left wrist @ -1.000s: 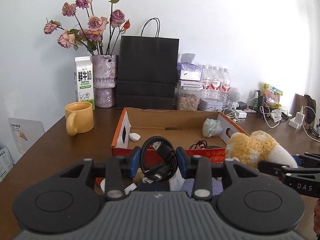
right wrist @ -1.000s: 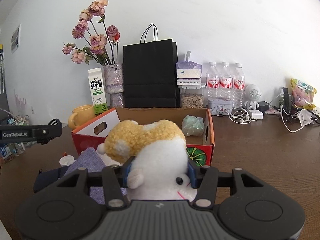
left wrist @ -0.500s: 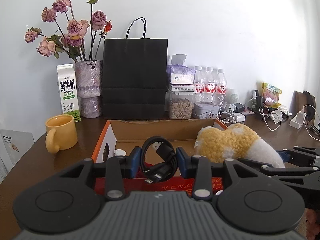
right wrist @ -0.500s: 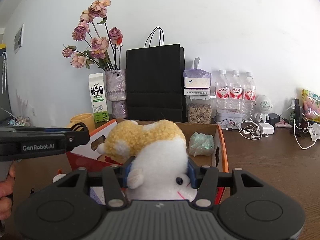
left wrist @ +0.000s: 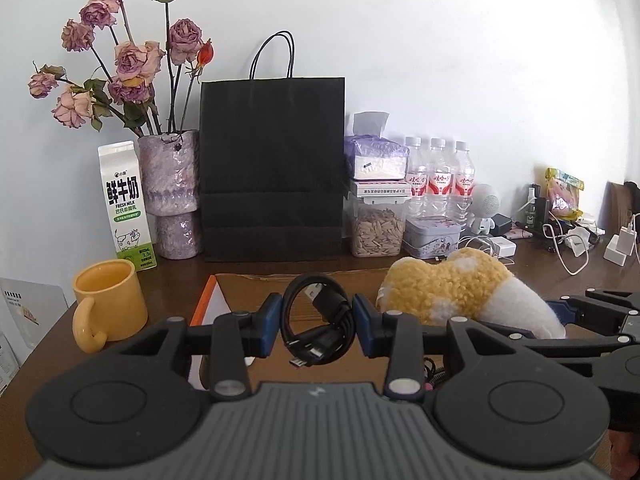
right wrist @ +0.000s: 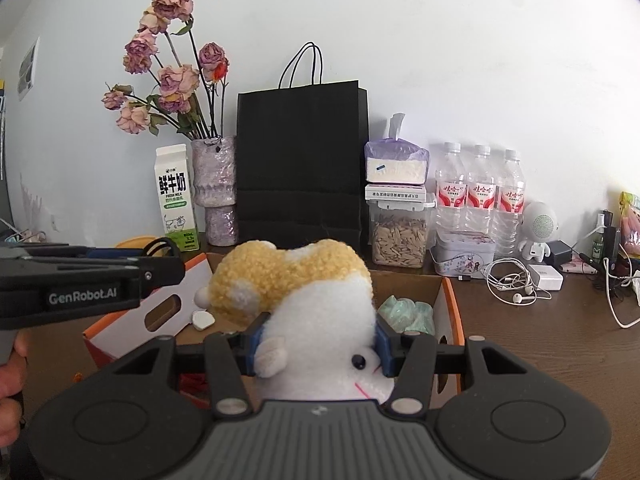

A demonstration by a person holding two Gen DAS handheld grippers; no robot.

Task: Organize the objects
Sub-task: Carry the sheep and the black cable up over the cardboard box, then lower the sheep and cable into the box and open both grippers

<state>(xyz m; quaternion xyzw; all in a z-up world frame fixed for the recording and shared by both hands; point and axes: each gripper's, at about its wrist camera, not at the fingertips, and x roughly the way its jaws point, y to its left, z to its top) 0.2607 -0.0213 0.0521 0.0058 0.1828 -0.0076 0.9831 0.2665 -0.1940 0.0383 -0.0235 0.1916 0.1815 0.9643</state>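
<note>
Now both loads hang over the cardboard box (right wrist: 448,304), left gripper (left wrist: 316,326) jaws clamped on the coiled cable (left wrist: 320,320), right gripper (right wrist: 318,344) jaws squeezing the plush toy (right wrist: 320,304); next, probably, lower and release inside.

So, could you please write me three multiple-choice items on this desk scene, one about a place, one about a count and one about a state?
1. Where does the milk carton stand?
A. beside the flower vase
B. inside the cardboard box
C. on top of the black paper bag

2. How many water bottles stand in the row by the wall?
A. two
B. three
C. five

3. What is the right gripper doing?
A. hanging open with nothing in it
B. gripping the yellow mug
C. gripping the plush toy

Answers: 1 A, the carton stands right next to the vase; 2 B, three capped bottles show side by side; 3 C, its fingers press both sides of the toy.
</note>
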